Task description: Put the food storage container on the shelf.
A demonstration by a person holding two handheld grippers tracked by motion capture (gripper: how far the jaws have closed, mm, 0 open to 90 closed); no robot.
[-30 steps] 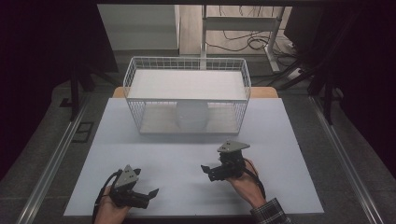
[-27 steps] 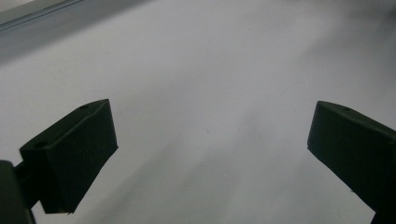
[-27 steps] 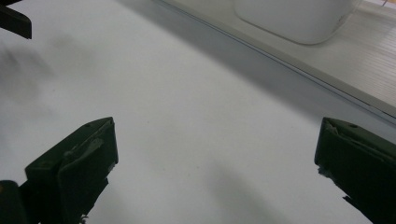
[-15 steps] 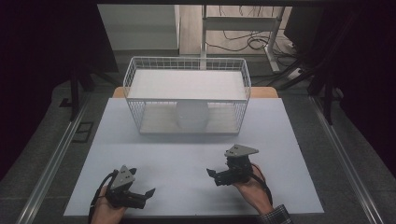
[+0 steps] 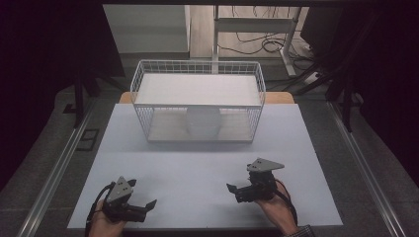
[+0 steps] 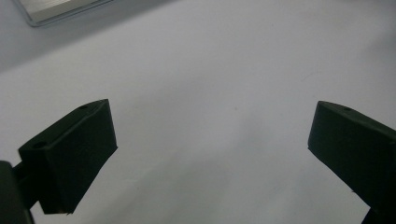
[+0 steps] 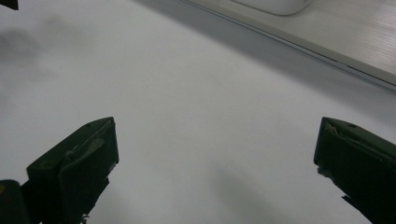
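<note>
My high view showed the pale grey rectangular tabletop [image 5: 207, 163] evenly lit against dark surroundings. Both gripper views looked dim and soft, with blurred black jaws casting faint shadows.

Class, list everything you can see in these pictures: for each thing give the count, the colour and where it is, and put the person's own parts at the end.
Table: one, pale white top, centre of the high view.
Wire basket: one, white, at the far middle of the table, open at the top.
Round container: one, white, inside the wire basket near its front wall; what it is cannot be told.
Metal rails: two, grey, on the floor along either side of the table.
Cables: several, dark, on the floor beyond the table.
Left gripper: one, black with a grey plate, near left of the table, jaws open.
Right gripper: one, black with a grey plate, near right, jaws open.
Hands: two, at the near edge.
</note>
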